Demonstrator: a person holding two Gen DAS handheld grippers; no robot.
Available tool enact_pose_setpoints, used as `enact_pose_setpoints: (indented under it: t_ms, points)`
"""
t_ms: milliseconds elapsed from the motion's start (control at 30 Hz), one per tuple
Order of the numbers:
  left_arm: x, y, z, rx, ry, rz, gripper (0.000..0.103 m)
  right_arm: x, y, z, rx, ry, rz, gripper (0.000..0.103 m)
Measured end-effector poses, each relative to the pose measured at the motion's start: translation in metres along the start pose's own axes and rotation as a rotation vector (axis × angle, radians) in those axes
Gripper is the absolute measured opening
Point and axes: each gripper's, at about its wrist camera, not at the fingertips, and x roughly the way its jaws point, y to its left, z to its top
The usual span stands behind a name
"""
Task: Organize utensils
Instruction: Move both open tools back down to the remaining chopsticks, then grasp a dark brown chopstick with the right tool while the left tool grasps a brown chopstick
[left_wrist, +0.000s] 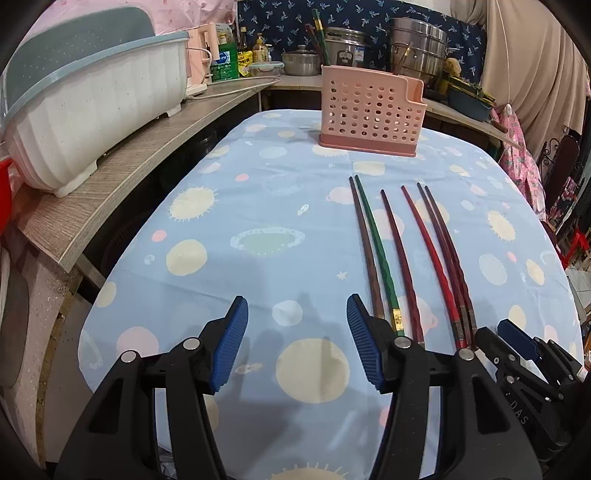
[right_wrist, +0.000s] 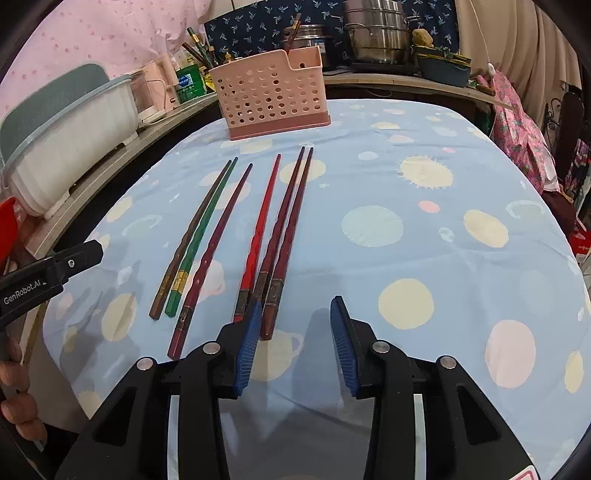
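Note:
Several chopsticks lie side by side on the blue patterned tablecloth (left_wrist: 258, 206): a brown one (left_wrist: 364, 240), a green one (left_wrist: 376, 247), dark red ones (left_wrist: 400, 266) and a bright red one (left_wrist: 430, 258). They also show in the right wrist view, the green one (right_wrist: 205, 229) and the bright red one (right_wrist: 260, 229) among them. A pink perforated utensil holder (left_wrist: 371, 114) stands at the far end of the table; it also shows in the right wrist view (right_wrist: 271, 92). My left gripper (left_wrist: 297, 310) is open and empty, left of the chopstick handles. My right gripper (right_wrist: 295, 314) is open and empty, just right of the handles.
A white dish rack (left_wrist: 92, 110) sits on a wooden shelf (left_wrist: 122, 173) along the left. Bottles (left_wrist: 225, 55), pots (left_wrist: 417, 48) and a kettle stand on the counter behind the table. Pink clothes (right_wrist: 524, 129) hang at the right.

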Motion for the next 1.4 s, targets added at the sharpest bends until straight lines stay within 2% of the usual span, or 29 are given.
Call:
enact_pose_setpoints:
  t_ms: [267, 367, 567, 833, 1100, 1400]
  points:
    - [0.005, -0.001, -0.006, -0.009, 0.025, -0.006, 0.055, 0.003, 0.004, 0.0, -0.009, 0.003, 0.004, 0.032]
    - [0.006, -0.002, -0.007, -0.011, 0.031, -0.011, 0.059, 0.004, 0.006, 0.001, -0.012, 0.003, 0.0, 0.029]
    - [0.008, -0.005, -0.01, -0.004, 0.041, -0.023, 0.06, 0.006, 0.007, 0.0, -0.031, -0.005, -0.023, 0.024]
    - [0.011, -0.009, -0.014, -0.008, 0.063, -0.039, 0.065, 0.005, 0.0, -0.001, -0.027, -0.017, -0.044, 0.007]
    - [0.021, -0.02, -0.021, 0.0, 0.101, -0.082, 0.065, 0.0, -0.01, -0.003, -0.009, -0.024, -0.053, 0.007]
    - [0.038, -0.032, -0.026, 0.03, 0.106, -0.052, 0.065, 0.0, -0.01, -0.005, -0.01, -0.028, -0.054, 0.007]
